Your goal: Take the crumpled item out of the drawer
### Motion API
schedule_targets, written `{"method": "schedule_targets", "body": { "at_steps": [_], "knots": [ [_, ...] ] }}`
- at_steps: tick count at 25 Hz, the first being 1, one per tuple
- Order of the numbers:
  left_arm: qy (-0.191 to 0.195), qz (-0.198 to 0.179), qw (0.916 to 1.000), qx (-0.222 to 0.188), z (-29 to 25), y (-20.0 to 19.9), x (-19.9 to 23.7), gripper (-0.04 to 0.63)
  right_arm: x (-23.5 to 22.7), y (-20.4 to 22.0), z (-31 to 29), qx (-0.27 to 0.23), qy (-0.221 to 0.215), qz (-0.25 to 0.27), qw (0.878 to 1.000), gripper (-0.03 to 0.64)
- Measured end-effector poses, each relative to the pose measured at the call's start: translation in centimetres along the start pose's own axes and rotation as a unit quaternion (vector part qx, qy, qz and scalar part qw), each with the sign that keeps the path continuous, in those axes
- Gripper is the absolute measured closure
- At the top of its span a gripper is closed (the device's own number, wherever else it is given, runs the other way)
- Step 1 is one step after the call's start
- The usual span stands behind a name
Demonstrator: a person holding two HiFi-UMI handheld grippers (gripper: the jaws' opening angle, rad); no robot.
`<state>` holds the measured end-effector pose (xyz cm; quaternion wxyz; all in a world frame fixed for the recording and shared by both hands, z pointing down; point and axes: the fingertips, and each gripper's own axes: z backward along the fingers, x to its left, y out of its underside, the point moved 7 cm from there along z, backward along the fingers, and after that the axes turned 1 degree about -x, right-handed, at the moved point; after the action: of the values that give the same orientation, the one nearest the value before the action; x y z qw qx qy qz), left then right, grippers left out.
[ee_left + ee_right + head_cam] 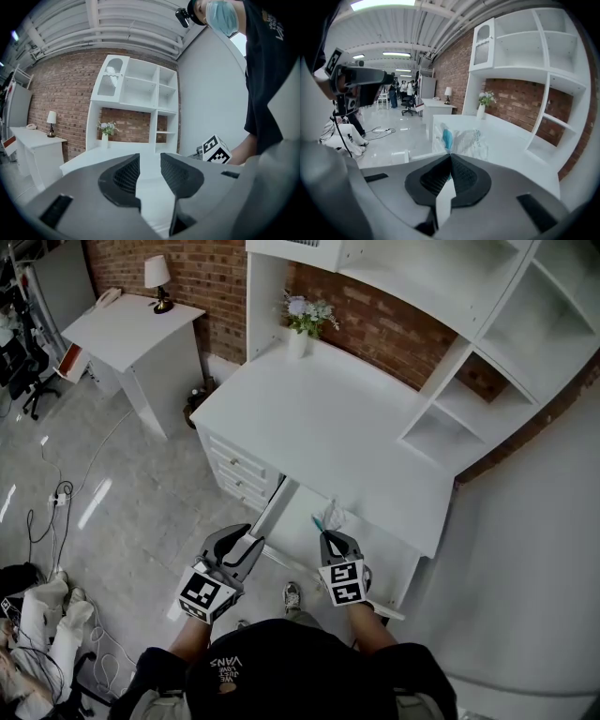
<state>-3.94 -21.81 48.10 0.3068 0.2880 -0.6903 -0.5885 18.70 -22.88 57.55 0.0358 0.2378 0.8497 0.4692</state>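
The crumpled item (330, 517), a wad of clear-white film with a teal patch, is pinched at the tips of my right gripper (330, 534). It hangs over the open drawer (274, 508), level with the front edge of the desk (319, 418). In the right gripper view the pads are pressed together on the item's lower end (461, 139), and most of it stands up beyond the right gripper's tips (450, 158), against the white desk top.

My left gripper (249, 542) hovers just beside the drawer's left side. Its fingers stand apart with nothing between them, which the left gripper view (150, 157) shows plainly.

Close around the item, the desk edge is the nearest obstacle, and the drawer's side wall runs between the two grippers. A stack of small drawers (234, 474) sits under the desk's left end. A vase of flowers (305, 324) stands at the back of the desk and a shelf unit (487, 352) rises along its right side, both well apart from the item.

The right gripper and the desk overhang hide most of the drawer's inside, so I cannot see what lies in it. My own head and shoulders cut off the bottom of the head view.

The desk top in front is bare. To the left there is open floor, with cables (47, 512) and a side table (131, 329) carrying a lamp (157, 277) far off.
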Motion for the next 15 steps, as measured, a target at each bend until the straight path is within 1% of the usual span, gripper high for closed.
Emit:
{"method": "schedule_targets", "body": {
  "at_steps": [7, 15],
  "knots": [
    [0.011, -0.01, 0.9998, -0.009, 2.9, -0.6, -0.1, 0.476, 1.2, -3.5, 4.5, -0.066, 0.041, -0.02, 0.997, 0.614],
    [0.017, -0.019, 0.9996, -0.013, 6.1, -1.0, -0.4, 0.476, 3.4, -7.1, 9.3, -0.137, 0.057, -0.057, 0.987, 0.614]
  ]
}}
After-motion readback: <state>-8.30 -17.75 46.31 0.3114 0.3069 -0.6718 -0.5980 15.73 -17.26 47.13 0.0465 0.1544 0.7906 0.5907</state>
